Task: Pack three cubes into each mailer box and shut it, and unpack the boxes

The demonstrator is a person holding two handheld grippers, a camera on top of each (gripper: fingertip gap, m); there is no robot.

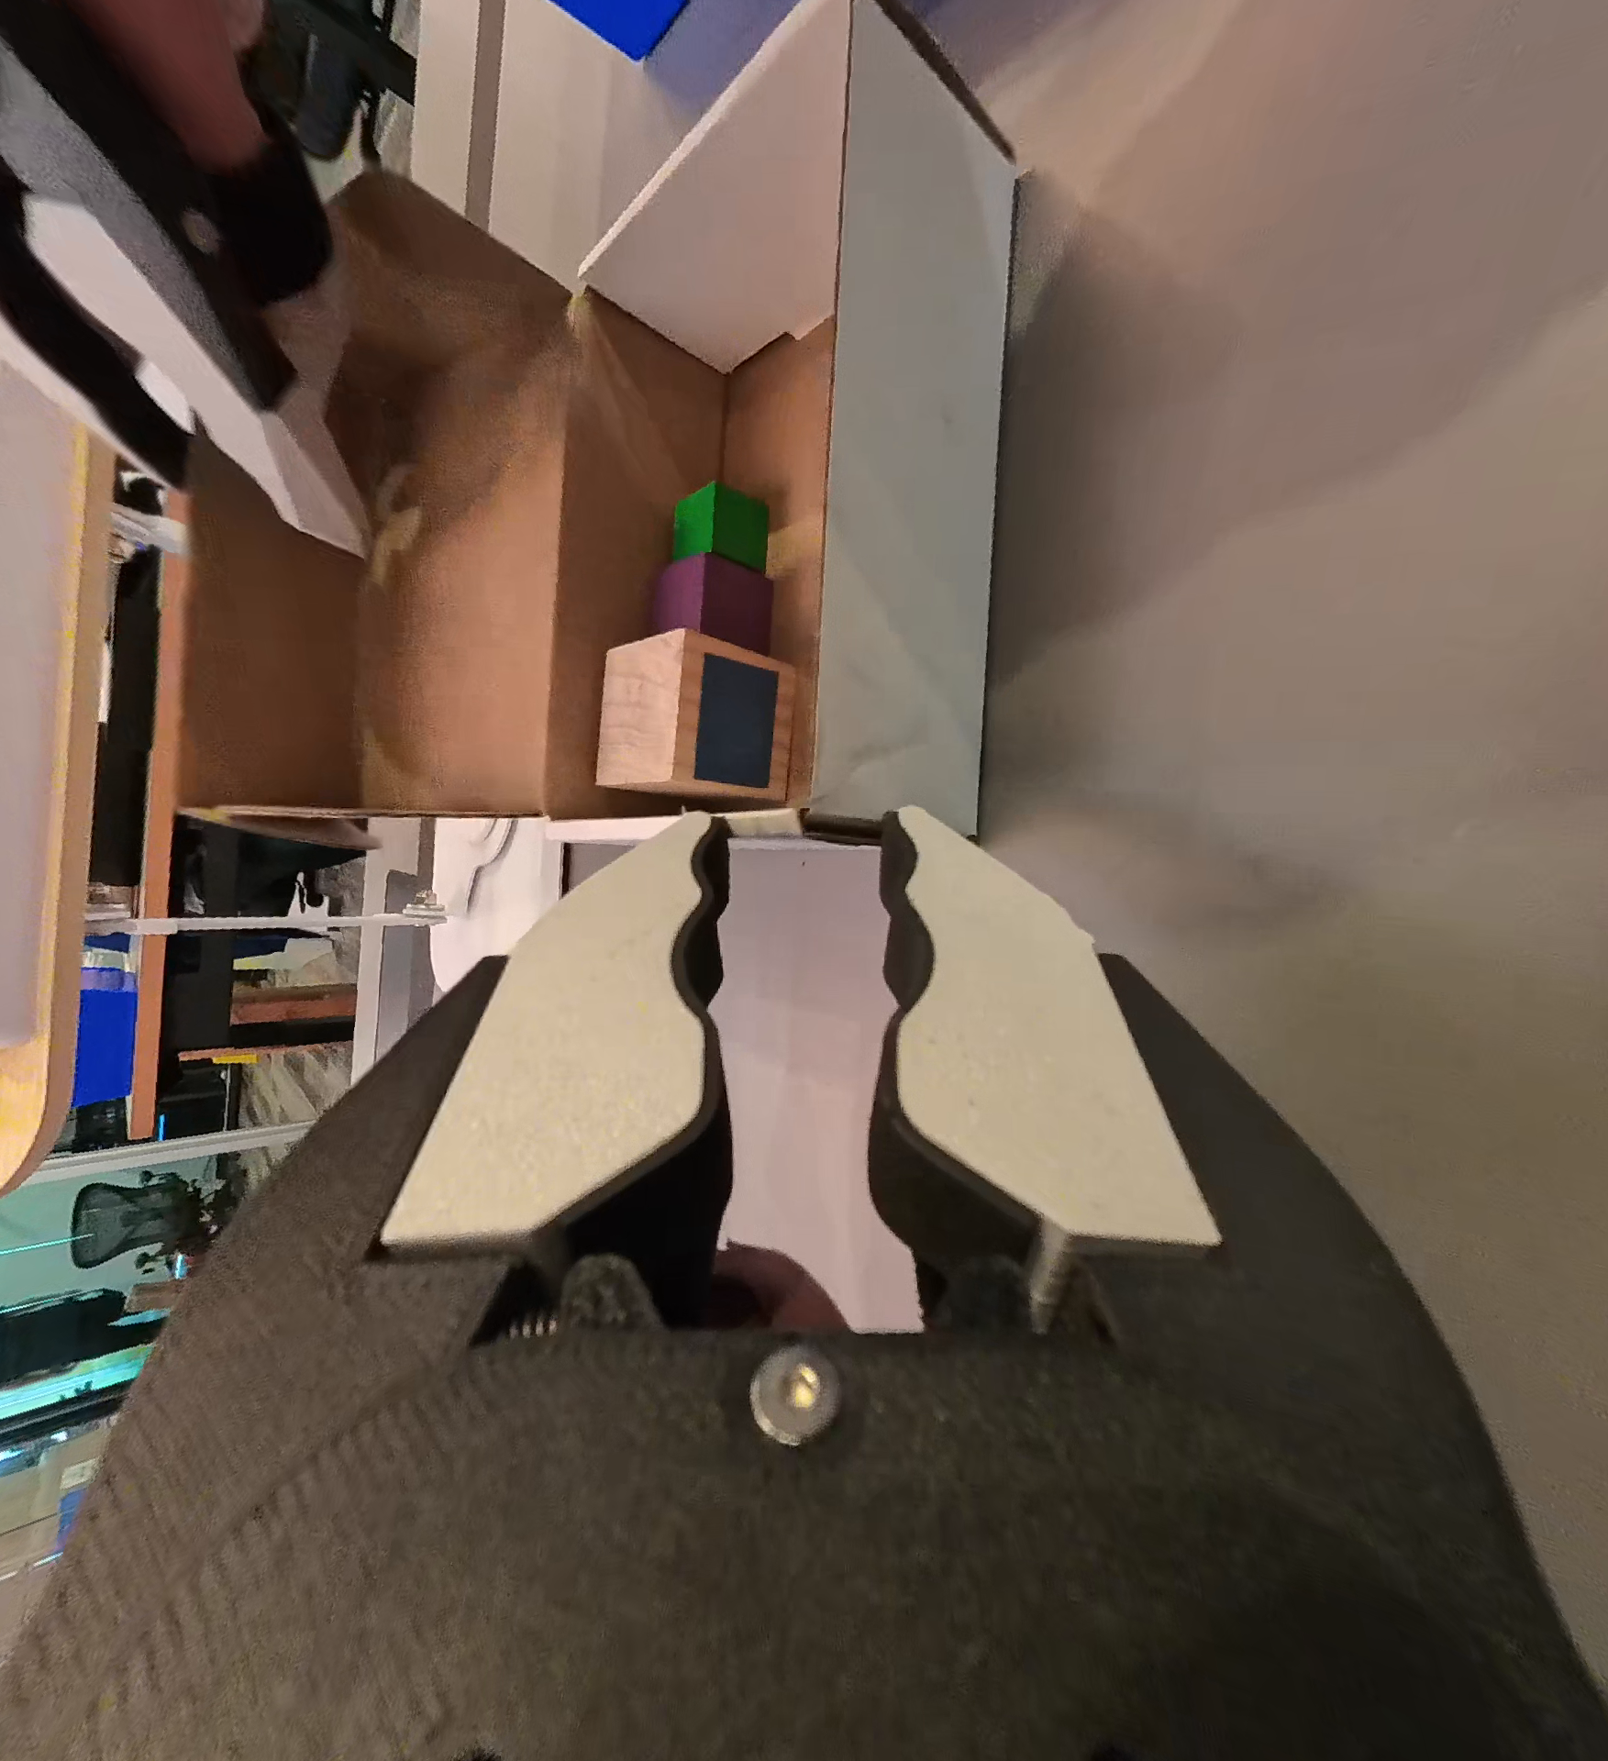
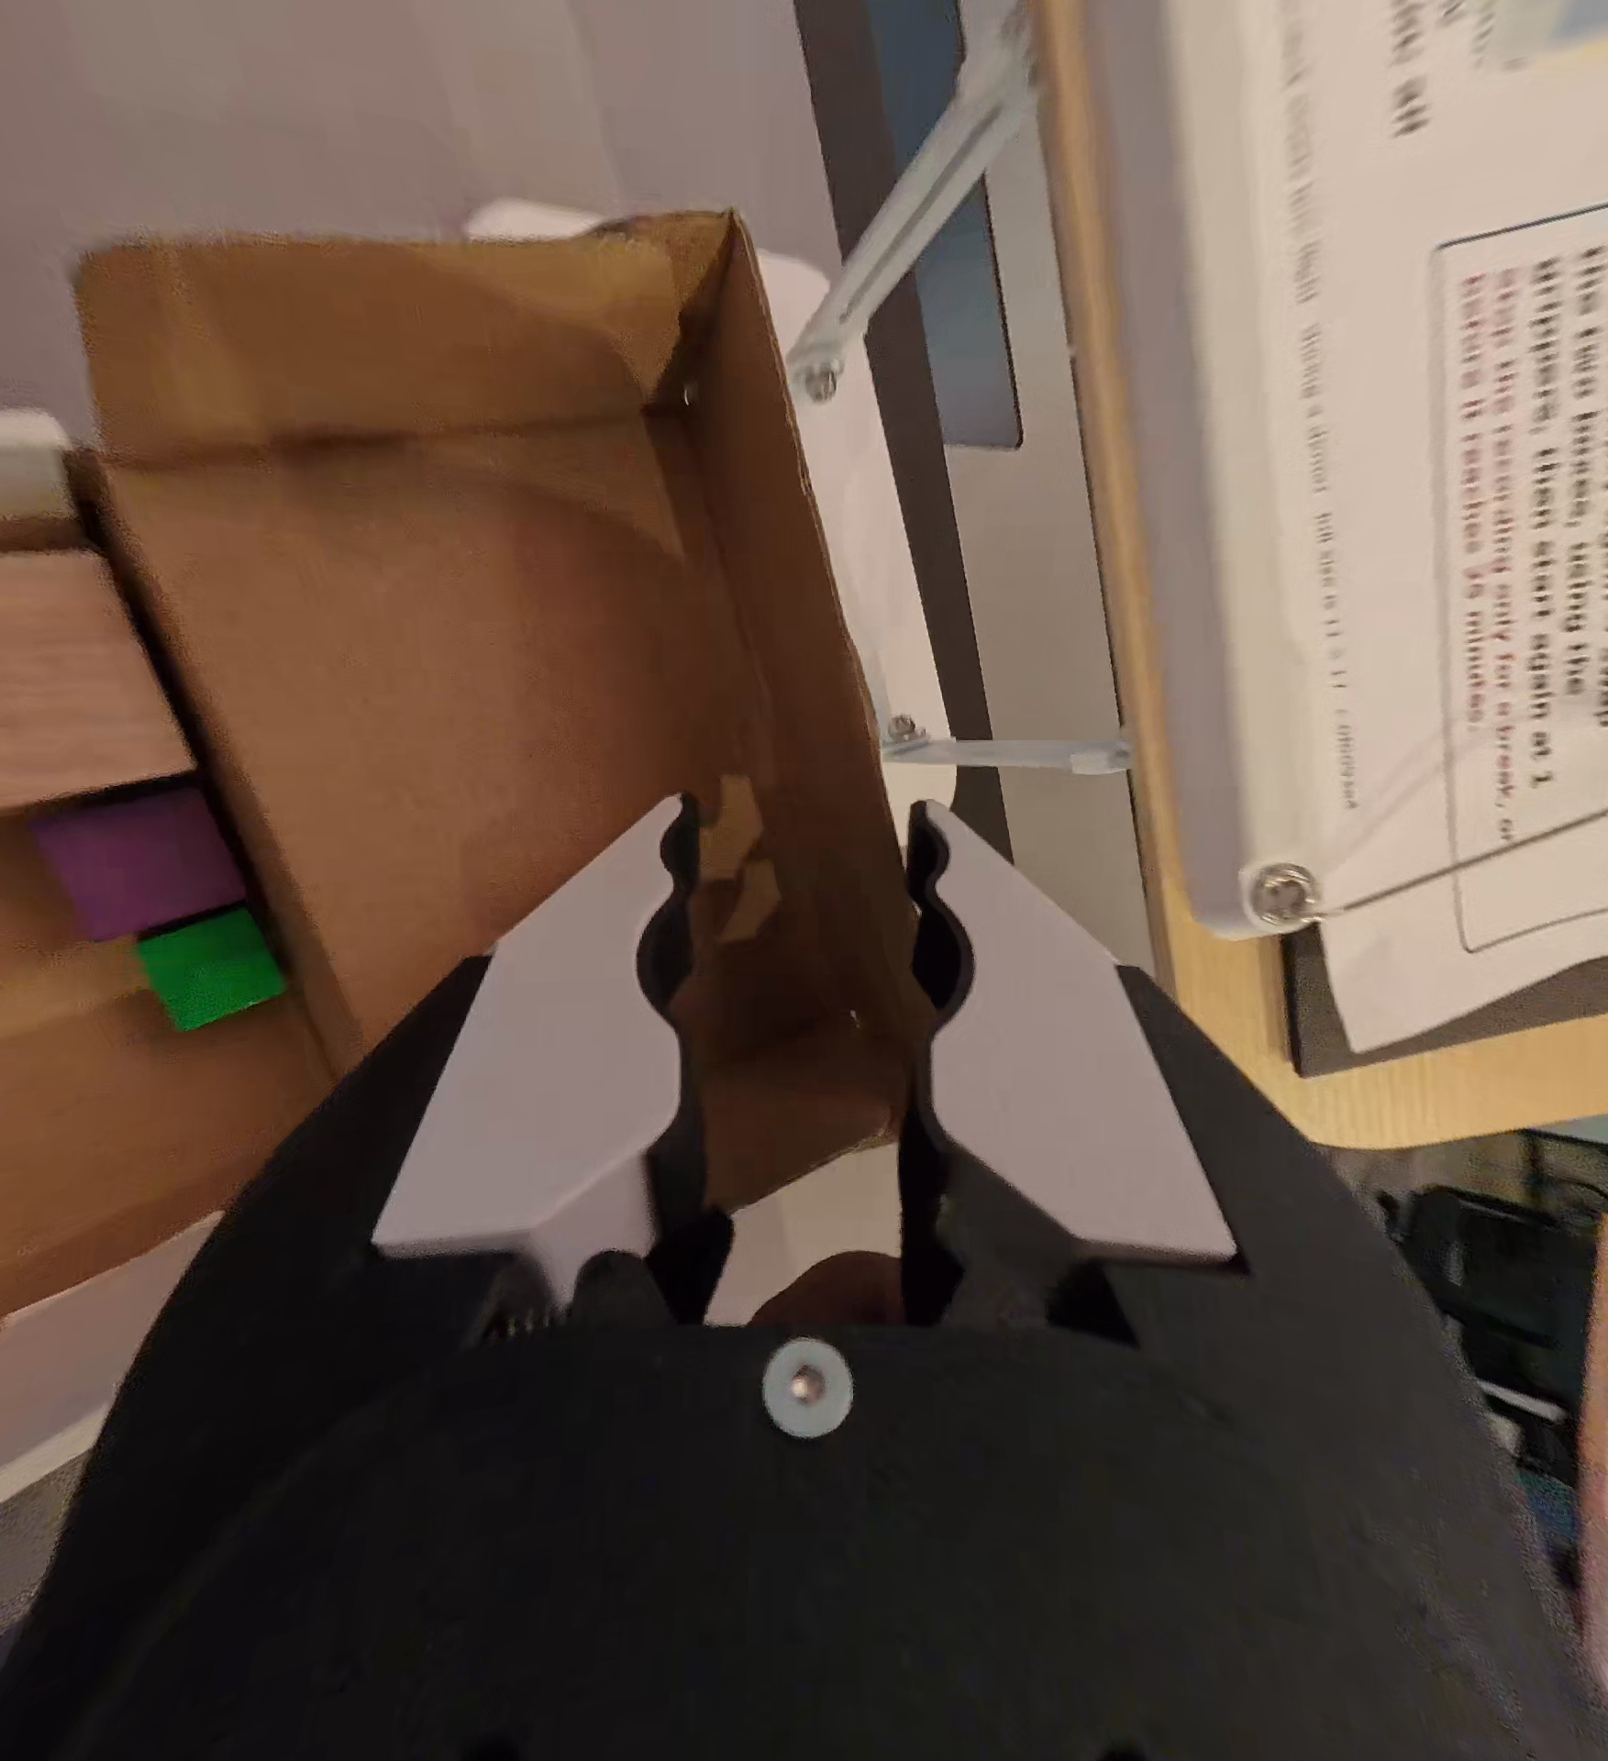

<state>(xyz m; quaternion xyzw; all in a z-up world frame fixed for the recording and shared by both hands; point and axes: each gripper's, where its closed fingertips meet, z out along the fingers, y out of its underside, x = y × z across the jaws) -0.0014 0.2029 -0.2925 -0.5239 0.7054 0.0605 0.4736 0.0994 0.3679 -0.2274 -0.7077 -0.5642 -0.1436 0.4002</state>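
Nearest the lens, the left tongs (image 1: 804, 839) stand parted around a white card flap of the open brown-lined white cardboard mailer box (image 1: 914, 591); the flap runs between both fingers, but whether they pinch it cannot be told. Directly ahead of these tongs, inside the box against its far-right wall, three cubes sit in a row touching one another: a pale wooden cube with a dark blue face (image 1: 690, 710), a purple cube (image 1: 714, 605) behind it, and a green cube (image 1: 719, 524) farthest off.

The right tongs (image 2: 795, 819) are released, straddling the brown cardboard lid edge (image 2: 809, 667) without clamping it; the purple and green cubes lie to their left.

Judgement: the box is loaded and closing is in hand. Risks: the unclamped lid wall may slip from the right tongs, and the side flap may fold outside the walls and jam. The box also appears tilted off the pale surface (image 1: 1352, 572), so the cubes could slide.
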